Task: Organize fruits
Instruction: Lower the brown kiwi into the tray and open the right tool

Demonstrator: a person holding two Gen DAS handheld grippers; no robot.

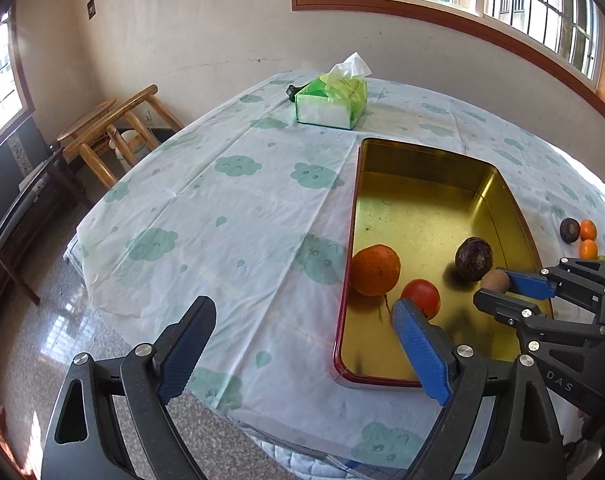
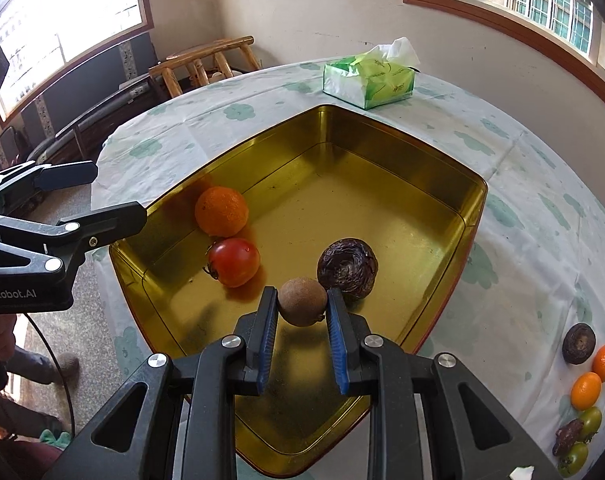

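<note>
While your right tool (image 2: 302,306) grips a brown kiwi (image 2: 302,301) above the gold tin (image 2: 476,216) holding an orange (image 2: 221,211), tomato (image 2: 233,261) and dark fruit (image 2: 347,264), your left tool (image 1: 302,344) is spread empty, several fruits (image 2: 586,390) remaining on the table (image 2: 542,184).

That tin tray (image 2: 472,216) you're working over is shiny gold metal, scuffed on the floor. Your right gripper (image 2: 302,334) has ribbed blue pads (image 2: 336,344) on matt black plastic, pinching a rough, dull brown fruit (image 2: 302,301). The orange (image 2: 221,211) looks pebbly, the tomato (image 2: 233,261) glossy-smooth. The tablecloth (image 1: 238,216) is thin and creased.
</note>
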